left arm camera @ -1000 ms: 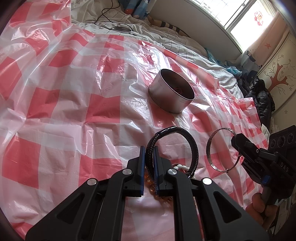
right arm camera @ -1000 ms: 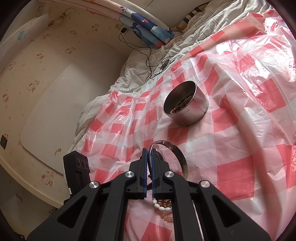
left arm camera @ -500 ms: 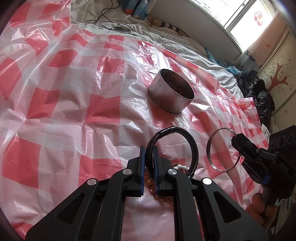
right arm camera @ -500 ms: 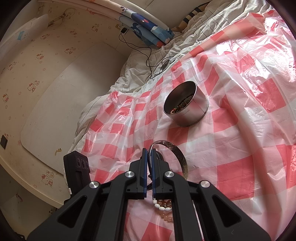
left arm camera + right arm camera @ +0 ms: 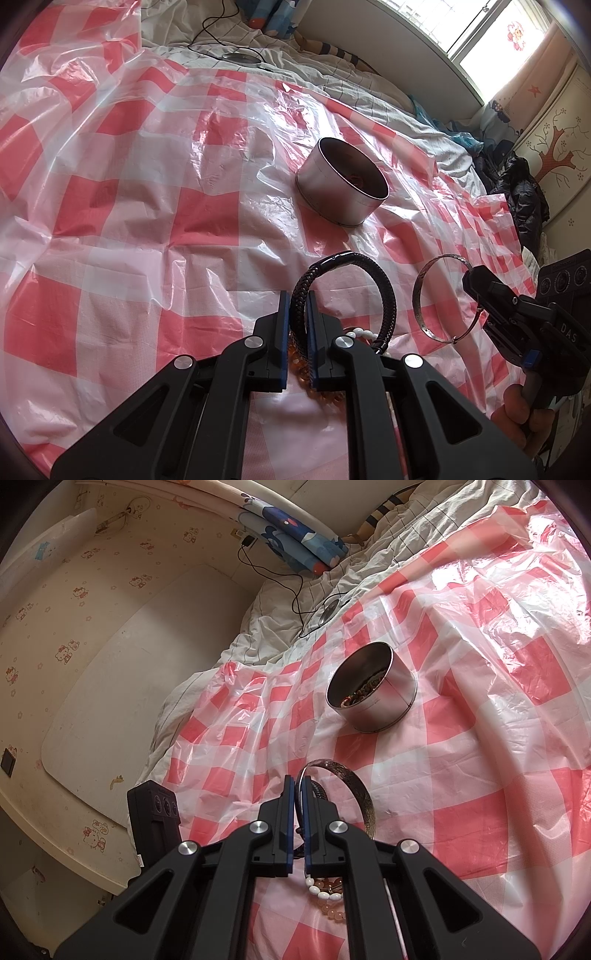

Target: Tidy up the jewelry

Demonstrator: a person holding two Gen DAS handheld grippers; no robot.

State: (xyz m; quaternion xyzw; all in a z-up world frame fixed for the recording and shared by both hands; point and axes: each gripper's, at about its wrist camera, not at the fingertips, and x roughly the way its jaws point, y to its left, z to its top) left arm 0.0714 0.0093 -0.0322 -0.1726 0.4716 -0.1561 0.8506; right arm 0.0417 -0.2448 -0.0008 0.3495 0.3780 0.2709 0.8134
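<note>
My left gripper (image 5: 297, 300) is shut on a black braided leather bracelet (image 5: 384, 284) and holds it upright over the red-and-white checked plastic sheet (image 5: 129, 229). My right gripper (image 5: 298, 786) is shut on a thin silver bangle (image 5: 354, 779); that bangle (image 5: 421, 295) and gripper (image 5: 471, 282) also show at the right of the left wrist view. A round metal tin (image 5: 341, 186) stands farther out; in the right wrist view the tin (image 5: 373, 694) holds several pieces of jewelry. White beads (image 5: 323, 884) and amber beads (image 5: 299, 365) lie on the sheet under the grippers.
The sheet covers a bed with a rumpled grey quilt (image 5: 332, 74) behind it. A black cable with a round disc (image 5: 242, 57) lies on the quilt. The other gripper's black body (image 5: 153, 812) stands at the left. A dark jacket (image 5: 517, 192) lies at the far right.
</note>
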